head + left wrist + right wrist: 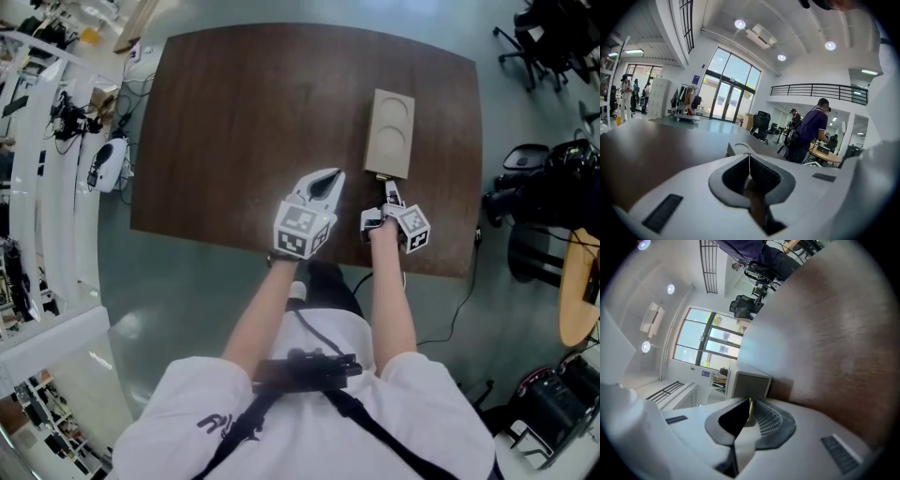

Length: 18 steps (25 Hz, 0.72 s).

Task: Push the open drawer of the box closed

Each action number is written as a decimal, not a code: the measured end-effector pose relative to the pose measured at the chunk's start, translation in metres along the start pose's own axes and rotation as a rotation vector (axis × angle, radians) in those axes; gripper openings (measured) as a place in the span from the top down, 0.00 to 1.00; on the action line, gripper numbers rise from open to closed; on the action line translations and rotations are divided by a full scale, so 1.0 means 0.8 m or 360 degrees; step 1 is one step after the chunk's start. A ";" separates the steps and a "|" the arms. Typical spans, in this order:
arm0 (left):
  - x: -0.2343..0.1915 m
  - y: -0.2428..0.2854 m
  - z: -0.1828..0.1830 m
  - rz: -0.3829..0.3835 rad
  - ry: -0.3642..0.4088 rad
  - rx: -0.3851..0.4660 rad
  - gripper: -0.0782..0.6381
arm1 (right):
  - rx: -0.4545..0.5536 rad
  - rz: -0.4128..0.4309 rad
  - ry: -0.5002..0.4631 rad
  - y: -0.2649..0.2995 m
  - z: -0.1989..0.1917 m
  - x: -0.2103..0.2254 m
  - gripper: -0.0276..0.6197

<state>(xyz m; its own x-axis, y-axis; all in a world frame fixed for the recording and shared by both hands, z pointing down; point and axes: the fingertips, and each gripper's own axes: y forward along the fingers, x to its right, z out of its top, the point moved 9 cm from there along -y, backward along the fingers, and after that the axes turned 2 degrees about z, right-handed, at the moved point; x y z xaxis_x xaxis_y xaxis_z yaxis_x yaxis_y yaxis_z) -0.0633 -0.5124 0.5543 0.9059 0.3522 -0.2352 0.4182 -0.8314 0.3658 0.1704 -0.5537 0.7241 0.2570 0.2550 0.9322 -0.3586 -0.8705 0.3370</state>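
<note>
Shut at the tips, the right gripper (389,190) is held low over the near right part of the brown table (244,112), pointed at the near end of the box (389,136); in the right gripper view its jaws (750,405) are seen pressed together with nothing held between them, and the box (751,380) stands just beyond them; whether the tips touch it cannot be settled. The box is a pale beige oblong with two round recesses in its top, laid lengthwise away from the person on the right half of the table; on its near end a grey drawer front (750,386) is seen set inside a paler frame, and how far it stands out cannot be told. The left gripper (330,180) is held just left of the right one, near the box's near left corner but apart from it; its jaws (749,158) are likewise closed on nothing, and the box (738,149) is seen past them, to the left. Around the table, white racks (37,187) are ranged along the left; black office chairs (544,37) are gathered at the far right; a round wooden top (581,291) is cut off by the right edge; a black cable (459,314) is trailed over the floor from the table's near right corner. In the left gripper view a person in a dark shirt (811,131) is seen standing beyond the table, with another office chair (761,124) and tall glass doors (726,98) behind.
</note>
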 end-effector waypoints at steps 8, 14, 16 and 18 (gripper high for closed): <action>0.008 -0.052 0.001 0.0022 0.0045 0.0080 0.88 | 0.0041 -0.0003 -0.0048 -0.043 0.003 0.004 0.91; 0.020 -0.109 -0.011 0.0019 0.0053 0.0119 0.88 | 0.0009 0.0067 -0.0389 -0.125 0.007 -0.026 0.91; 0.026 -0.129 -0.010 0.0010 0.0046 0.0129 0.88 | -0.0050 0.0063 -0.0773 -0.151 0.000 -0.062 0.91; 0.034 -0.147 -0.009 -0.0001 0.0066 0.0141 0.88 | -0.0082 0.0090 -0.1099 -0.179 -0.012 -0.100 0.91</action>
<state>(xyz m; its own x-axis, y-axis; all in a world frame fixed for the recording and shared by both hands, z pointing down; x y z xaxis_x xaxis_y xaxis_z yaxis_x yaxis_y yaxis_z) -0.0870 -0.4021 0.5111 0.9083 0.3688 -0.1973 0.4130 -0.8653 0.2839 0.1924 -0.4452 0.6022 0.7428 -0.1313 0.6564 -0.4262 -0.8490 0.3124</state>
